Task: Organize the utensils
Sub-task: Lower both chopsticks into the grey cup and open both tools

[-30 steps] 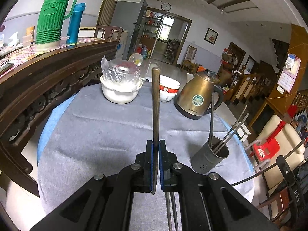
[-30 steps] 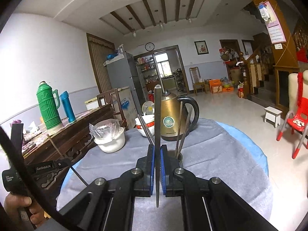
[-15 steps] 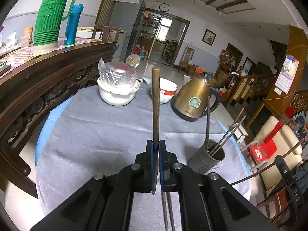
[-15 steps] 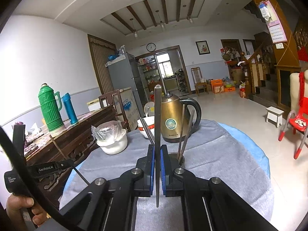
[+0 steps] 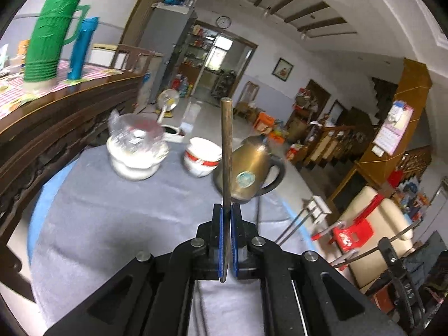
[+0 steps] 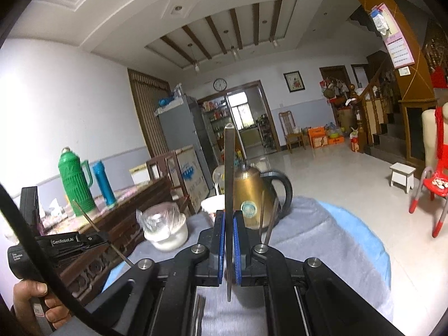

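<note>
Gripping chopsticks (image 5: pixel 226 151) — both tongs (image 5: pixel 225 240) clamped

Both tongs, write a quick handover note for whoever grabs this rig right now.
Left tongs: shut on a brown chopstick, held upright over the grey tablecloth.
Right tongs: shut on a grey chopstick, also upright.
Several metal chopsticks lean just right of the left tongs; their holder is hidden in both views.
Brass kettle, red-and-white bowl and covered white bowl stand at the far side of the table.
Left to do: place both held chopsticks with the others.
</note>
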The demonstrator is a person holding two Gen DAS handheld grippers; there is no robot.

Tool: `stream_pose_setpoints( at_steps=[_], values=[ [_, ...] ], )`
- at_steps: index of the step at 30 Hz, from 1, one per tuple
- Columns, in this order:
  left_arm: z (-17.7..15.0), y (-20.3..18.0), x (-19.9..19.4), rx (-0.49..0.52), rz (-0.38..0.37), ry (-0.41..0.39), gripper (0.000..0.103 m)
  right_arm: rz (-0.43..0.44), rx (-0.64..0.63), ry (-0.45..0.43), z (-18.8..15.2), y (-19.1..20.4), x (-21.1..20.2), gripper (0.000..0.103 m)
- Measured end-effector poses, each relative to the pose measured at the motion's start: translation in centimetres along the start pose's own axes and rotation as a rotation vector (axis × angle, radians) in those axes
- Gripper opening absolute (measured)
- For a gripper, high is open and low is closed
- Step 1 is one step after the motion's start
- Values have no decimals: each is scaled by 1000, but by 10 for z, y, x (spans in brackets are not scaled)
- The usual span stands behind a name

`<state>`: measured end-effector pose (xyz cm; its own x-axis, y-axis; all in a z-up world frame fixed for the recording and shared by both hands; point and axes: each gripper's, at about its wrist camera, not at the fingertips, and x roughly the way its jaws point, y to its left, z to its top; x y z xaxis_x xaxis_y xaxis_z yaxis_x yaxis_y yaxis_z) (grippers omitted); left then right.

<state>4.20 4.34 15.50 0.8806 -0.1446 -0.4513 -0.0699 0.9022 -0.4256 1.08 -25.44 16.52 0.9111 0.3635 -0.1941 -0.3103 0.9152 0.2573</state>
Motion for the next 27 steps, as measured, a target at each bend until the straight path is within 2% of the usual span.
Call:
stream_pose_setpoints(
  at_steps=[5,12,21,27],
  values=[
    [14,-28,17,25,-51,6,5,-13,-8,-37,21,-8,10,6],
    [15,-63,60,64,-92,62,5,-27,1,25,21,-21,49,6],
    [-2,-76,104,104,-58,138,5,-51,9,90,8,-36,79,6],
    [-9,-80,118,131,-32,163,5,-55,8,123,1,-40,91,6]
  ],
)
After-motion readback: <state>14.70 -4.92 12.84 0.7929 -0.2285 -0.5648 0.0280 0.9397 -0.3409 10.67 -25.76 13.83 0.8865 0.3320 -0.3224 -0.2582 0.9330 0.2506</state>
